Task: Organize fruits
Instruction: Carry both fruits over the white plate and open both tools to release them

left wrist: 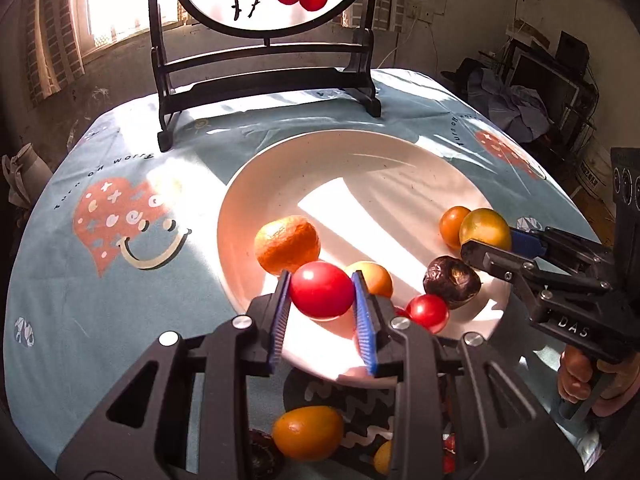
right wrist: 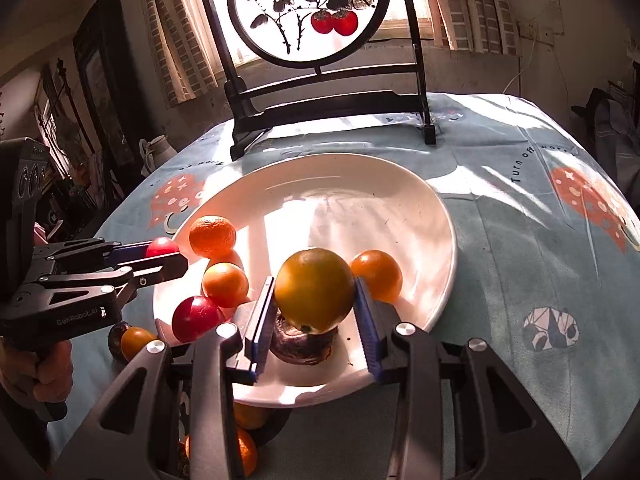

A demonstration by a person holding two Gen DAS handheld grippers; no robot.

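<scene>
Both claws grip fruit over the near part of the plate [left wrist: 248,200]. Left gripper [left wrist: 322,300] has its blue pads pressed on a red fruit [left wrist: 321,295]; right gripper [right wrist: 314,312] is narrowed around a yellow-green fruit [right wrist: 315,295], pads against its sides. A hand [right wrist: 36,372] grasps the left tool's handle in the right view.

Nearest, off the plate on the cloth [left wrist: 120,320], lie an orange fruit [left wrist: 307,433] and a dark one beside it, partly hidden by the gripper body.

On the white plate: a small red fruit [left wrist: 427,312] and a dark wrinkled fruit [left wrist: 452,282] near the front rim, an orange one [left wrist: 370,278] just behind the held red fruit, a mandarin [left wrist: 287,245] at the left, and another orange fruit [left wrist: 454,226] at the right.

Sun falls in bright bands across plate and cloth. Pale blue, the cloth carries red smiling shapes and printed words, covering a round table.

Farther back stands a dark wooden stand [left wrist: 264,76] holding a round painted panel [right wrist: 308,12] with red fruit on a branch. Behind it, a bright window [left wrist: 120,4] with curtains; clutter lines the dim walls at both sides.
</scene>
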